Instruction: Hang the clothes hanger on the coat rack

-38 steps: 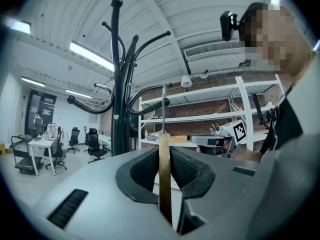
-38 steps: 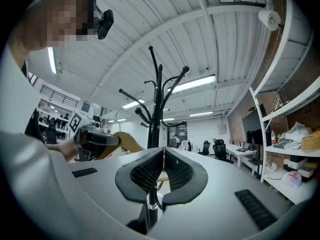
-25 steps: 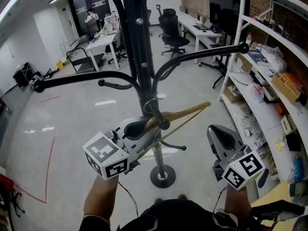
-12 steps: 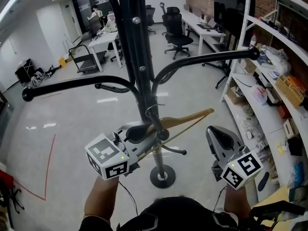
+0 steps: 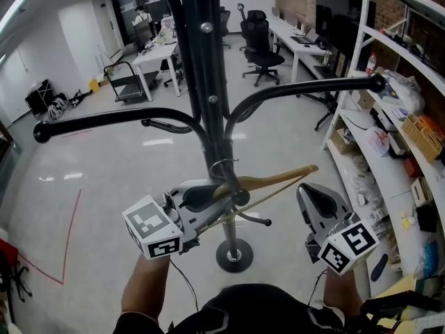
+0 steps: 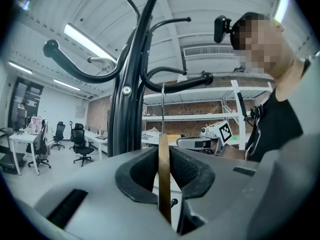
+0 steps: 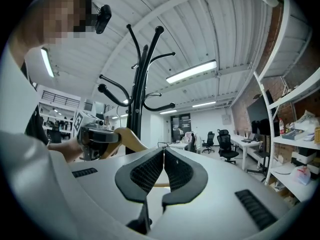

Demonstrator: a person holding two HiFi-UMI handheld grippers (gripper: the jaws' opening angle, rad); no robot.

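Left tongs (image 5: 206, 196) clamped on wooden hanger (image 5: 279, 178), coat rack pole (image 5: 208, 96) just ahead; right tongs (image 5: 316, 202) closed, empty.

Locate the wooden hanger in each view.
Head view: hanger at centre, held by the left gripper.
Left gripper view: hanger bottom centre, edge-on between the jaws.
Right gripper view: hanger left of centre, in the left gripper.
Shared landmark: the black coat rack.

We find the black metal coat rack (image 5: 213, 110) cut off at the head view's top edge. The tan wooden clothes hanger (image 5: 279, 175) has one end hidden behind the grey left gripper (image 5: 212, 195).
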